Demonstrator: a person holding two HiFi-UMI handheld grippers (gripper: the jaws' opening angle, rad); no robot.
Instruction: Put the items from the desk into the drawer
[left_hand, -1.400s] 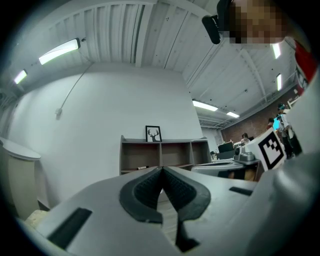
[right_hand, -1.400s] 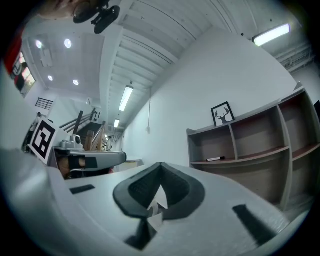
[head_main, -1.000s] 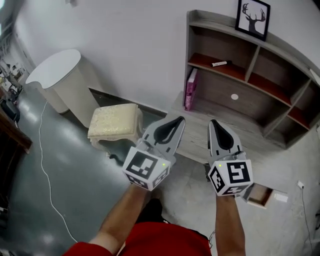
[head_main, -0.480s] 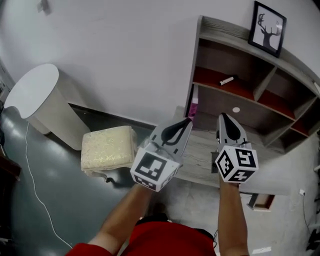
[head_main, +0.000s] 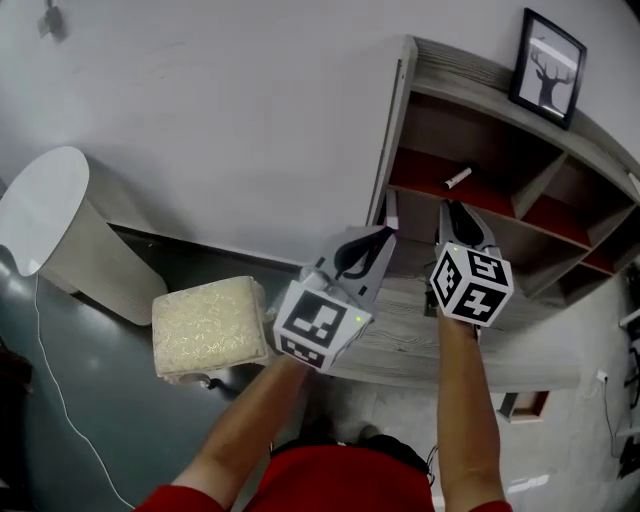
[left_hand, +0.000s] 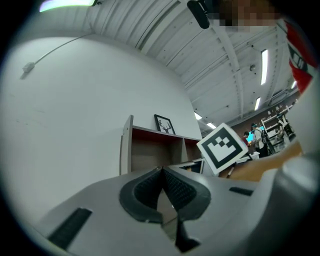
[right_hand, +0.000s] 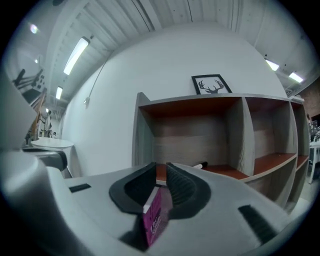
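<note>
A framed picture (head_main: 548, 55) stands atop the shelf unit (head_main: 396, 130); a marker (head_main: 457, 178) lies on its left shelf, a book (right_hand: 156, 215) beneath; a stool (head_main: 208, 325) sits to its left.

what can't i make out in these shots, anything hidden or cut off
- Drawer: head view, mostly under the desk edge; inside unseen.
- Pink book: right gripper view, only a blurred strip through the right claw gap, its jaws have just been opening, not pressing it; title unreadable.
- Same book, head view: left claw covers nearly all.
- Marker: head view, too small for detail.
</note>
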